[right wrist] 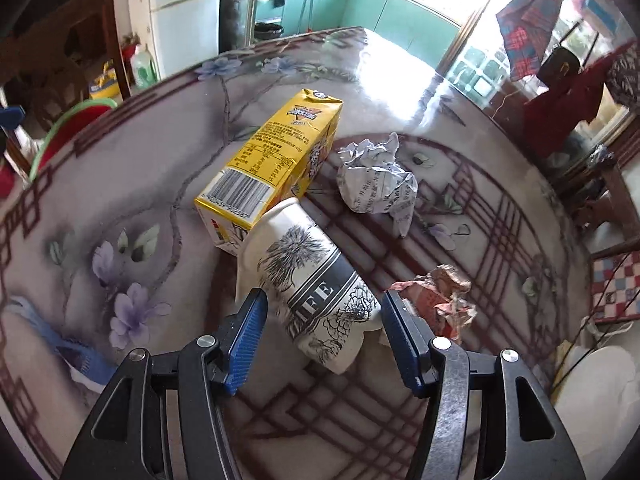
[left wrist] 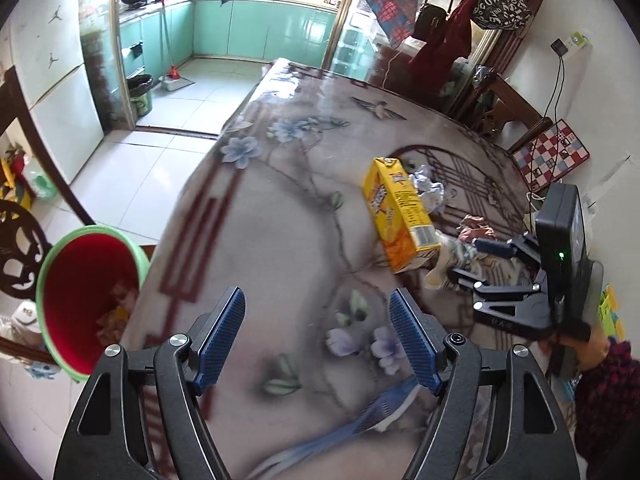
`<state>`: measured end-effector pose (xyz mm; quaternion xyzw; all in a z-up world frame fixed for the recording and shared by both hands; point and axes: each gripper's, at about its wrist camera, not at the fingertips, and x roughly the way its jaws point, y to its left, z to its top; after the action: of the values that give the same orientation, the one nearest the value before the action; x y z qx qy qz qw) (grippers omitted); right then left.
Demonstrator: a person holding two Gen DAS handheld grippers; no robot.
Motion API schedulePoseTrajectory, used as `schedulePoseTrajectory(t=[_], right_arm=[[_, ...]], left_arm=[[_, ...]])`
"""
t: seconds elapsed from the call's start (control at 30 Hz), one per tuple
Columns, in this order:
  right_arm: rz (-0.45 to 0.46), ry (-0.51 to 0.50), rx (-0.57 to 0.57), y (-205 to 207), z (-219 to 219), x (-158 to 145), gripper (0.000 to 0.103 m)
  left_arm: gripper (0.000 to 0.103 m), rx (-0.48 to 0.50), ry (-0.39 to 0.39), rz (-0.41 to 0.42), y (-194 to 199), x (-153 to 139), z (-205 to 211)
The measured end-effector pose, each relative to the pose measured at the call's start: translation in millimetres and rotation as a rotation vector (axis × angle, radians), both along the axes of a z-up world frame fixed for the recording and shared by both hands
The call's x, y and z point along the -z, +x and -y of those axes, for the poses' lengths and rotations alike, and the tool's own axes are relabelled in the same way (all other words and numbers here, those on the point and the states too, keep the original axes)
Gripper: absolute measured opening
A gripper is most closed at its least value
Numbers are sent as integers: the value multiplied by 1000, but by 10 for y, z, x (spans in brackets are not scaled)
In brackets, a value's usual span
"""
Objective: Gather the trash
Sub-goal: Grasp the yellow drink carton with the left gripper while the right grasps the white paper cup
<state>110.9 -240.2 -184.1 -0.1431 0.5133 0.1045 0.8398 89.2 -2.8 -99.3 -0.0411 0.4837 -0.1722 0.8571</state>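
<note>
A crushed paper coffee cup point(right wrist: 316, 280) lies on the table between the open fingers of my right gripper point(right wrist: 322, 312), which do not clamp it. Beyond it lie a yellow drink carton point(right wrist: 276, 160), a crumpled white paper ball point(right wrist: 376, 180) and a crumpled red wrapper point(right wrist: 436, 296) by the right finger. My left gripper point(left wrist: 318, 320) is open and empty over the table. In its view the carton point(left wrist: 400, 212) and the right gripper point(left wrist: 480, 264) are at the right. A red bin with a green rim point(left wrist: 86, 300) stands off the table's left edge, with trash inside.
A blue-and-white cloth point(left wrist: 360, 420) lies on the flowered table point(left wrist: 280, 220) near my left gripper; it shows in the right wrist view point(right wrist: 68, 352) too. Chairs point(left wrist: 520, 112) stand at the far side. A fridge point(left wrist: 52, 80) and kitchen lie beyond.
</note>
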Motion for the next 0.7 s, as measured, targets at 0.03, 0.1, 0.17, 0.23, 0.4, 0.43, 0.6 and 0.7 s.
schedulePoseTrajectory(t=[0.03, 0.1, 0.17, 0.23, 0.4, 0.43, 0.6, 0.7], right_arm=[[10, 39, 27, -33, 49, -22, 47], [17, 121, 83, -119, 140, -74, 24], [14, 220, 175, -235, 267, -103, 17], [17, 298, 230, -397, 325, -130, 14], [41, 423, 325, -685, 515, -173, 8], [56, 447, 349, -720, 584, -184, 8], [67, 528, 428, -749, 856, -179, 13], [56, 486, 413, -680, 858, -177, 22]], left_arm=[[75, 7, 2, -5, 32, 3, 73], [75, 20, 7, -13, 107, 17, 233], [75, 25, 8, -11, 187, 20, 395], [75, 22, 15, -11, 285, 32, 551], [75, 9, -19, -43, 629, 91, 907], [76, 8, -19, -53, 697, 119, 967], [78, -24, -21, -129, 1017, 328, 1186], [78, -51, -21, -195, 1136, 490, 1238]])
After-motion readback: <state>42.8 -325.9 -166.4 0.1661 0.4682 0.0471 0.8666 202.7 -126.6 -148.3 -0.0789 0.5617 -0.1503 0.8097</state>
